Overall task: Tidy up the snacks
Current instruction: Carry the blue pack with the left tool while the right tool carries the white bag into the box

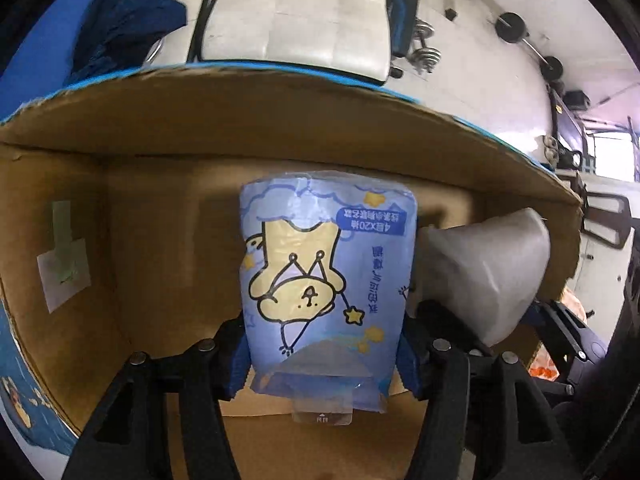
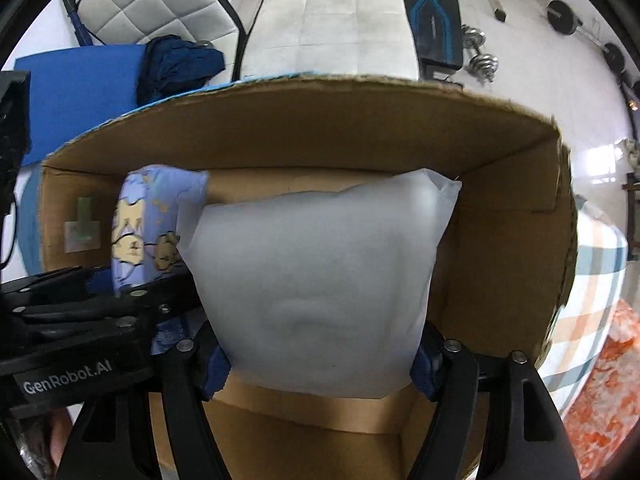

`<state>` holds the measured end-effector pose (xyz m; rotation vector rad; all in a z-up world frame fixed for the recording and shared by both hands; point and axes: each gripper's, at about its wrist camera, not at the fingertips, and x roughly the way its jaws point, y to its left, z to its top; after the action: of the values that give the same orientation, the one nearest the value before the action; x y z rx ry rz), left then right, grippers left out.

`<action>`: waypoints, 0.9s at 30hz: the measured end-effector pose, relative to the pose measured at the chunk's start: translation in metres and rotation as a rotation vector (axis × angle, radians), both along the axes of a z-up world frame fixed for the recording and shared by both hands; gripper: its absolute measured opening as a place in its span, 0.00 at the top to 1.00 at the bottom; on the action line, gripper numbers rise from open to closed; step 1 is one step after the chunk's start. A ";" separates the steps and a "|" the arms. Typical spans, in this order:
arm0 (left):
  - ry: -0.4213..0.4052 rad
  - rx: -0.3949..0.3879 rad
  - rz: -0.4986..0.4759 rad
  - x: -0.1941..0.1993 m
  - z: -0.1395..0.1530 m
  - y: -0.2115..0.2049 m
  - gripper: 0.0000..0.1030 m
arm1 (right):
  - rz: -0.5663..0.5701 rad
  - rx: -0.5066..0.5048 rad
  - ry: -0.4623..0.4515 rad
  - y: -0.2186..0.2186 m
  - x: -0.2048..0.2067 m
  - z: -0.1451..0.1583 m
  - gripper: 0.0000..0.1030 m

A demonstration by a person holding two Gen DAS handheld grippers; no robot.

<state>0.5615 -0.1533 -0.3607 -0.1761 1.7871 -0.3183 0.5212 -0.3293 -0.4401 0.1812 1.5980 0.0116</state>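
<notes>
Inside cardboard box (image 1: 120, 208): our left hand-held gripper (image 1: 324, 344) clamps blue pack (image 1: 324, 280), right hand-held gripper (image 2: 320, 360) clamps white pouch (image 2: 320, 280); both probably soft, light; we grip mid-body.

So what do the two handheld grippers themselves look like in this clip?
Both grippers, the left gripper and the right gripper, are black linkage frames with round silver rivets and blue finger pads. The left one's body, seen from the right wrist, carries white "GenRobot.AI" lettering. No cables or sleeves show.

Left gripper (image 1: 325, 354) and right gripper (image 2: 322, 364) were black linkages with silver rivets, blue pads (image 2: 214, 372); white "GenRobot.AI" lettering (image 2: 67, 376).
</notes>
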 end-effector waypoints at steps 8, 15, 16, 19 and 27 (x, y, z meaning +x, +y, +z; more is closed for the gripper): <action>-0.030 0.080 -0.016 -0.012 0.005 0.015 0.23 | 0.025 -0.051 0.016 0.010 0.010 -0.010 0.21; -0.067 0.057 0.010 -0.028 0.029 0.034 0.09 | 0.037 -0.056 -0.017 0.016 0.005 0.006 0.10; -0.085 0.062 0.005 -0.031 0.034 0.035 0.08 | 0.036 -0.054 -0.018 0.017 0.001 0.009 0.10; -0.164 0.091 0.000 -0.046 0.054 0.042 0.00 | 0.026 -0.043 -0.027 0.018 -0.009 0.016 0.04; -0.315 0.137 0.022 -0.086 0.096 0.062 0.00 | -0.018 -0.049 -0.084 0.021 -0.050 0.034 0.00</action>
<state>0.4757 -0.0913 -0.2651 -0.0447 1.4874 -0.1941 0.4712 -0.3082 -0.4059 0.1554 1.5118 -0.0334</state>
